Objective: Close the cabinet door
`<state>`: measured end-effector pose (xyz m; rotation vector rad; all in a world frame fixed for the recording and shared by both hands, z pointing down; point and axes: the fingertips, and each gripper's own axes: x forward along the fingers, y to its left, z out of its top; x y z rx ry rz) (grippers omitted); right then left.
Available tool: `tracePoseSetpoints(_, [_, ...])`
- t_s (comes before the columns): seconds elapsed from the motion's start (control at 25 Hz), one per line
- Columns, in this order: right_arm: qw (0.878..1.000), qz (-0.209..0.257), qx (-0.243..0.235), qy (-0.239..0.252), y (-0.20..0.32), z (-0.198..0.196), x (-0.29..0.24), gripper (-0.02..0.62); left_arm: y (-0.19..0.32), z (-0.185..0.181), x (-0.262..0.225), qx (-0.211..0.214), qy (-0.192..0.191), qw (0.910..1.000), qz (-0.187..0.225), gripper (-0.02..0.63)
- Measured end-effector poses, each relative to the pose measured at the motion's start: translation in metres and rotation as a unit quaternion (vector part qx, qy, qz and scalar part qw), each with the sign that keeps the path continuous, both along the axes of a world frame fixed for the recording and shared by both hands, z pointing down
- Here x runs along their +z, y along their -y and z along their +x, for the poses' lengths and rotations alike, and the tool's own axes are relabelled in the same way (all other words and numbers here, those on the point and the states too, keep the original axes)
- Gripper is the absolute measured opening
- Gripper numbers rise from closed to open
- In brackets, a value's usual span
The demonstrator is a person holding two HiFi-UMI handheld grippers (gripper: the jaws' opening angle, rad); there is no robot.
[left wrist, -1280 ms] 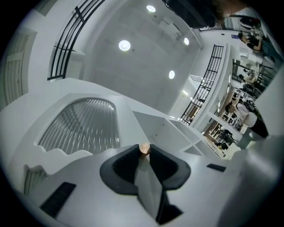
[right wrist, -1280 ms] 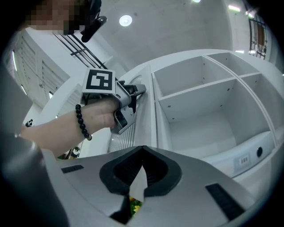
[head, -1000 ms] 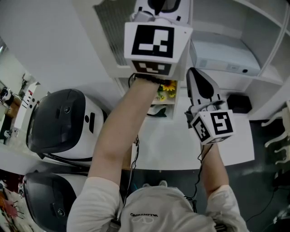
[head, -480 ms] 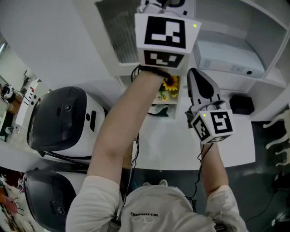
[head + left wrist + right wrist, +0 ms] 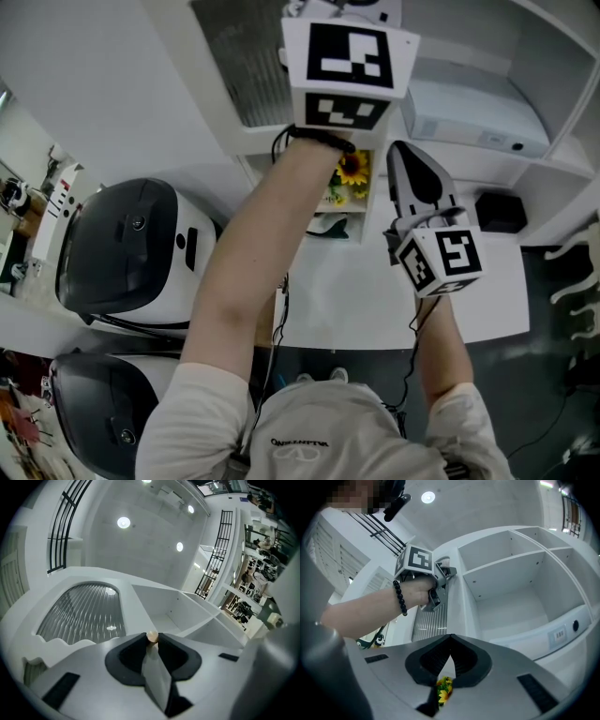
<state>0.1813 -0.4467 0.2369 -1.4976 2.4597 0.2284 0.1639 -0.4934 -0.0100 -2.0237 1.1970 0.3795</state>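
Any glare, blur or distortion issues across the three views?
Head view: sharp, evenly lit. Left gripper view: strong fisheye, black corners, ceiling lamps mirrored in the ribbed door; knob crisp. Right gripper view: same fisheye, jaws sharp.

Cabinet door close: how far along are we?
Done: the left gripper is clamped on the door knob. In hand: the ribbed-glass door stands open, with the compartment beside it exposed. Left to do: swing the door shut, then release. The right gripper is shut and holds nothing.
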Motion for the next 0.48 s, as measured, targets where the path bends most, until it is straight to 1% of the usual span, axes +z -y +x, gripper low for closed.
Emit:
tracePoseSetpoints(0.08, [1.0,-0.004,0.001,0.001,0.0,-0.001,0.003,0.011,-0.002,0.001,0.0,0.012,0.004,0.9999,0.0,0.081])
tracePoseSetpoints(0.2, [1.0,-0.006,0.003,0.001,-0.003,-0.001,0.006,0.011,-0.013,-0.001,0.005,0.049,0.004,0.9988,0.001,0.092])
tracePoseSetpoints(0.28, [1.0,-0.009,0.005,0.002,-0.005,-0.001,0.008,0.011,-0.025,-0.008,0.01,0.064,-0.005,0.9979,0.009,0.101])
tracePoseSetpoints(0.4, [1.0,-0.017,0.007,0.003,-0.01,0.001,0.014,0.011,-0.055,-0.026,0.018,0.084,-0.029,0.9955,0.035,0.1])
tracePoseSetpoints(0.48, [1.0,-0.022,0.01,0.007,-0.015,0.003,0.018,0.011,-0.074,-0.037,0.03,0.097,-0.042,0.9937,0.037,0.098])
